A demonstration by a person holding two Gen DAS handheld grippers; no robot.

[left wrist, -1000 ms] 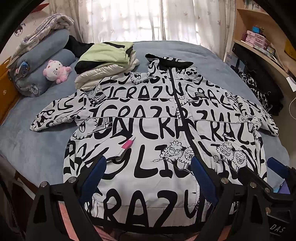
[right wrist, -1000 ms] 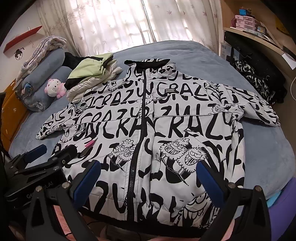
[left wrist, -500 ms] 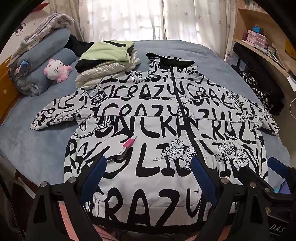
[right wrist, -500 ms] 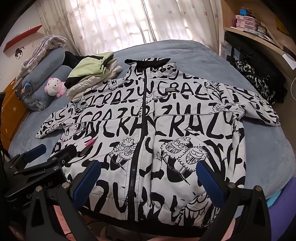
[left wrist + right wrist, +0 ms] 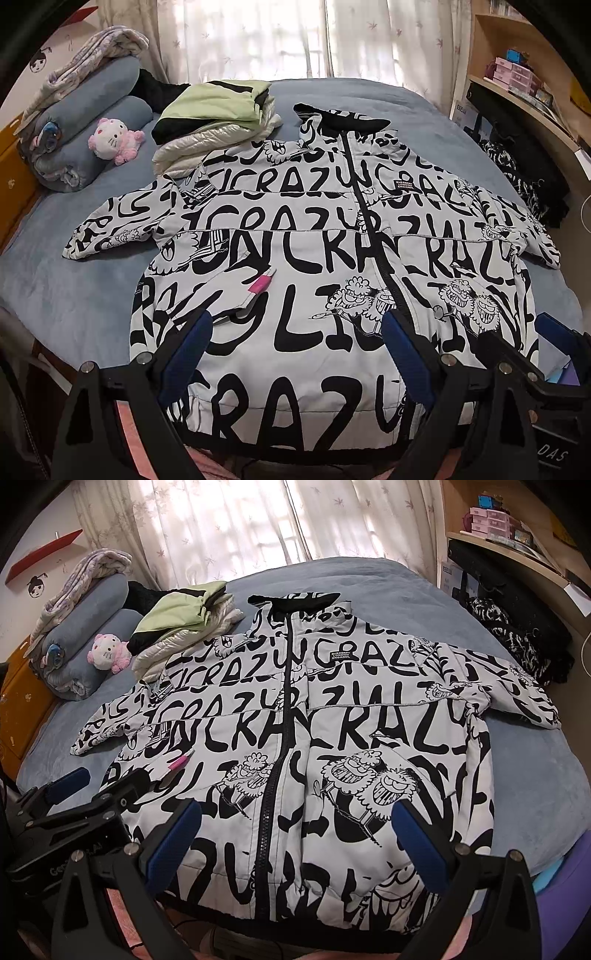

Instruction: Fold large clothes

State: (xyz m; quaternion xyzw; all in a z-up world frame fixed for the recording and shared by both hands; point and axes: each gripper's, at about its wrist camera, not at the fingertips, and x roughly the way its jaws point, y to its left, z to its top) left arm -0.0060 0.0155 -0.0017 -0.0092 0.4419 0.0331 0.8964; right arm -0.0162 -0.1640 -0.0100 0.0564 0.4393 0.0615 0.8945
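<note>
Since a second ago: almost nothing shifts, only a slight drift of the left view. Left gripper (image 5: 295, 354) hovers low over the hem, jaws spread wide, holding nothing. Right gripper (image 5: 295, 838) sits level beside it, jaws equally wide and empty. Printed jacket (image 5: 332, 746) lies flat, front up and zipped, on the blue bed (image 5: 55, 295); collar toward the curtains (image 5: 229, 520), hem nearest the grippers, sleeves out sideways. Pink tag (image 5: 260, 284), possibly a zipper pull, rests at a pocket.

Jacket (image 5: 314, 266) flat on bed (image 5: 66, 295), folded clothes (image 5: 218, 118) behind its left shoulder.
</note>
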